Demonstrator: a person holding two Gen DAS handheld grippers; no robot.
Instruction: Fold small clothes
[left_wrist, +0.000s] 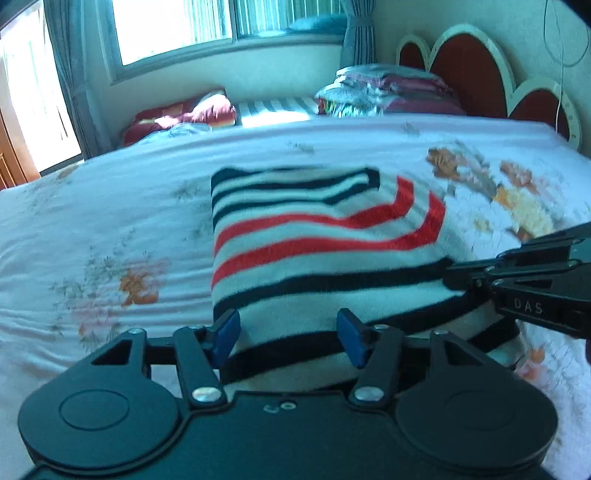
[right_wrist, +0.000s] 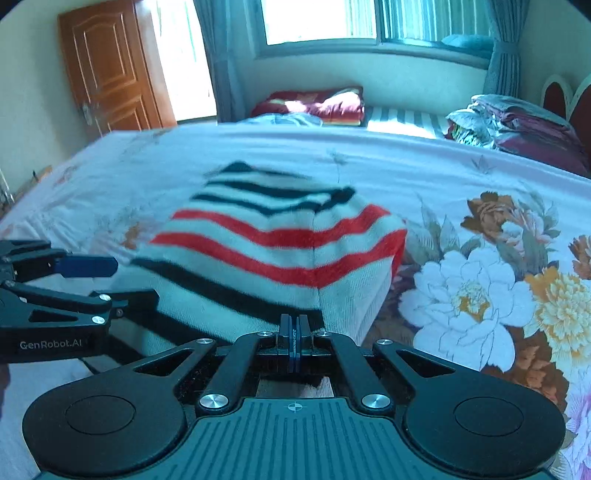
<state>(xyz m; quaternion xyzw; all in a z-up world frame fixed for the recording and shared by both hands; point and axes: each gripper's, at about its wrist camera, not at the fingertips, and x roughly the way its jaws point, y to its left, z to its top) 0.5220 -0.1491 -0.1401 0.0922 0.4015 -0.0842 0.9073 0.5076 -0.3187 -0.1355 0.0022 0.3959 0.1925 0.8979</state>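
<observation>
A small striped knit sweater (left_wrist: 317, 243), white with black and red stripes, lies partly folded on the floral bedsheet; it also shows in the right wrist view (right_wrist: 273, 251). My left gripper (left_wrist: 288, 338) is open, its blue pads on either side of the sweater's near black-striped edge. My right gripper (right_wrist: 294, 338) is shut on the sweater's near edge and holds it slightly raised. The right gripper shows at the right in the left wrist view (left_wrist: 454, 277); the left gripper shows at the left in the right wrist view (right_wrist: 110, 284).
The bed (right_wrist: 461, 177) has a white sheet with big flower prints. Folded blankets and pillows (left_wrist: 388, 92) are stacked at the far side by the red headboard (left_wrist: 469, 62). A window and curtains are behind; a wooden door (right_wrist: 110, 70) is far left.
</observation>
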